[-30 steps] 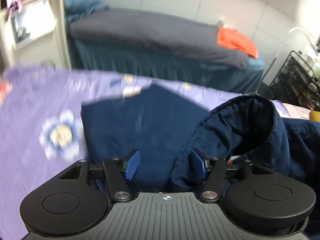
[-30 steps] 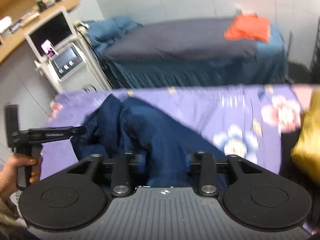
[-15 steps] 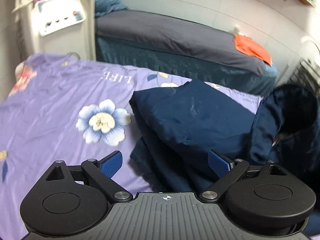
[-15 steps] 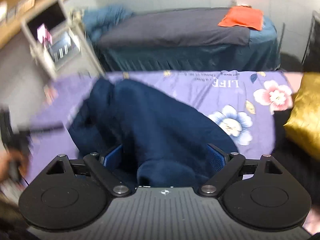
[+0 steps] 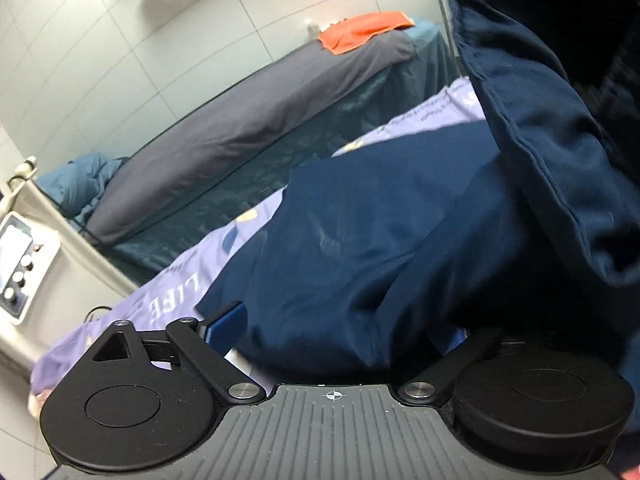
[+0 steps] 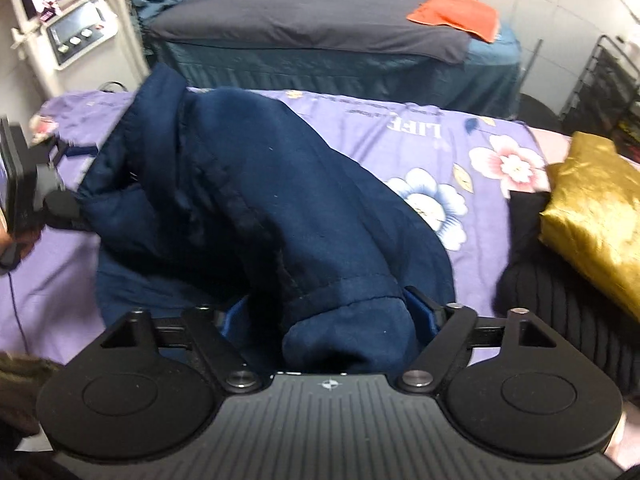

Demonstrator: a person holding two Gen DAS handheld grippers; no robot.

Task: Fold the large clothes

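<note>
A bulky navy blue hooded garment (image 6: 248, 184) lies bunched on a purple flowered sheet (image 6: 448, 148). My right gripper (image 6: 328, 312) is open, its jaws wide on either side of a thick fold of the garment. My left gripper (image 5: 340, 328) is open too, tilted, with the garment's folded body (image 5: 360, 240) between its jaws and the hood (image 5: 560, 120) hanging at the upper right. The left gripper also shows at the left edge of the right wrist view (image 6: 32, 188), against the garment.
A gold cushion (image 6: 592, 216) and a black cloth (image 6: 560, 300) lie on the right. Behind stands a bed with a grey cover (image 6: 304, 24) and an orange cloth (image 6: 456, 14). A white machine (image 6: 76, 36) stands at the back left, a wire rack (image 6: 612, 88) at the right.
Both grippers opened wide from a narrower grip and pushed in onto the garment. The left gripper tilted and moved close under the hood. The right view steadied over the fold.
</note>
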